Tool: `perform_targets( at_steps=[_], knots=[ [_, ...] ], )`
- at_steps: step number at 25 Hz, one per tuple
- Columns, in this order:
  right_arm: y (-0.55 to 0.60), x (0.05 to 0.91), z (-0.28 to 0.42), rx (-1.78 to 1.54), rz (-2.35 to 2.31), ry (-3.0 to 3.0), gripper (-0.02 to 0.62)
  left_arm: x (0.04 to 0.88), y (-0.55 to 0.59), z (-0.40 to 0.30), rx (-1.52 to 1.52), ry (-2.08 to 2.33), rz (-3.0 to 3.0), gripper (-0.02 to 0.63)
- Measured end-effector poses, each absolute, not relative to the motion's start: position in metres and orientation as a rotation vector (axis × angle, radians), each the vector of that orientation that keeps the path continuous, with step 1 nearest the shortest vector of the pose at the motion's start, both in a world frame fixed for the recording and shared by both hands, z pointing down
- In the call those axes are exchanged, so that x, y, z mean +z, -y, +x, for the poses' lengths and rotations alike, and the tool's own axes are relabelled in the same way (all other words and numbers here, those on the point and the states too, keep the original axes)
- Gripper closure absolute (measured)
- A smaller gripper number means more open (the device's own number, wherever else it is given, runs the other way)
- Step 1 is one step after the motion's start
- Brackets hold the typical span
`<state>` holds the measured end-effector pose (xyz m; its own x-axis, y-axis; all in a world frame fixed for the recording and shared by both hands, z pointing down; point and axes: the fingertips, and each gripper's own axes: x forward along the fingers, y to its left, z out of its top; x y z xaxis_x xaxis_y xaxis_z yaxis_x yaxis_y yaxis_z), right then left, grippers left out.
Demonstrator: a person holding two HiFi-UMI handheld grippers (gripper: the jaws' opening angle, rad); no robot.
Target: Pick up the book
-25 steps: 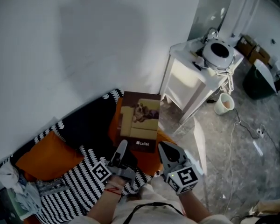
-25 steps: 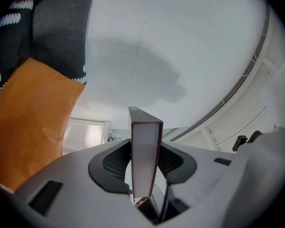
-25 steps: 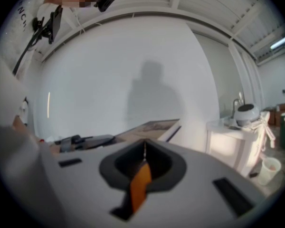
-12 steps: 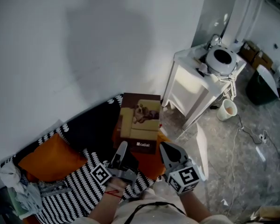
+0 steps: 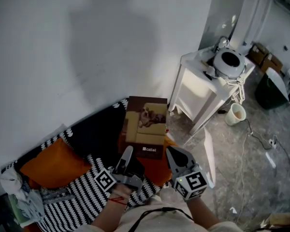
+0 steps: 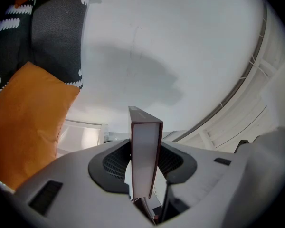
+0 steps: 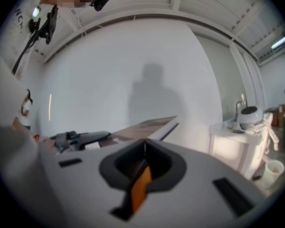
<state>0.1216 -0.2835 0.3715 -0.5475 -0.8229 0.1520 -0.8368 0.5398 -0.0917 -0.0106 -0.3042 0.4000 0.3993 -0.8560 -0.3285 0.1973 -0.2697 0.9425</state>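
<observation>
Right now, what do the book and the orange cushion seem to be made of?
Book: paper pages in a stiff dark cover, probably printed board; the white page block shows edge-on. Cushion: likely matte fabric, soft and creased.

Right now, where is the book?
In the head view the book sits mid-picture, gripped in the left tongs, with the orange cushion to its left and the white table to its right.
</observation>
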Motion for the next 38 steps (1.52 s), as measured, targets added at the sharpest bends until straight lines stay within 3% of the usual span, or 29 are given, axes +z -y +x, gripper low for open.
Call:
perform_targets(
  at_steps=[38],
  knots=[
    [0.258, 0.374, 0.124, 0.233, 1.487, 2.629, 0.583, 0.411, 0.287, 0.002, -1.081, 0.595, 1.490, 0.434]
  ],
)
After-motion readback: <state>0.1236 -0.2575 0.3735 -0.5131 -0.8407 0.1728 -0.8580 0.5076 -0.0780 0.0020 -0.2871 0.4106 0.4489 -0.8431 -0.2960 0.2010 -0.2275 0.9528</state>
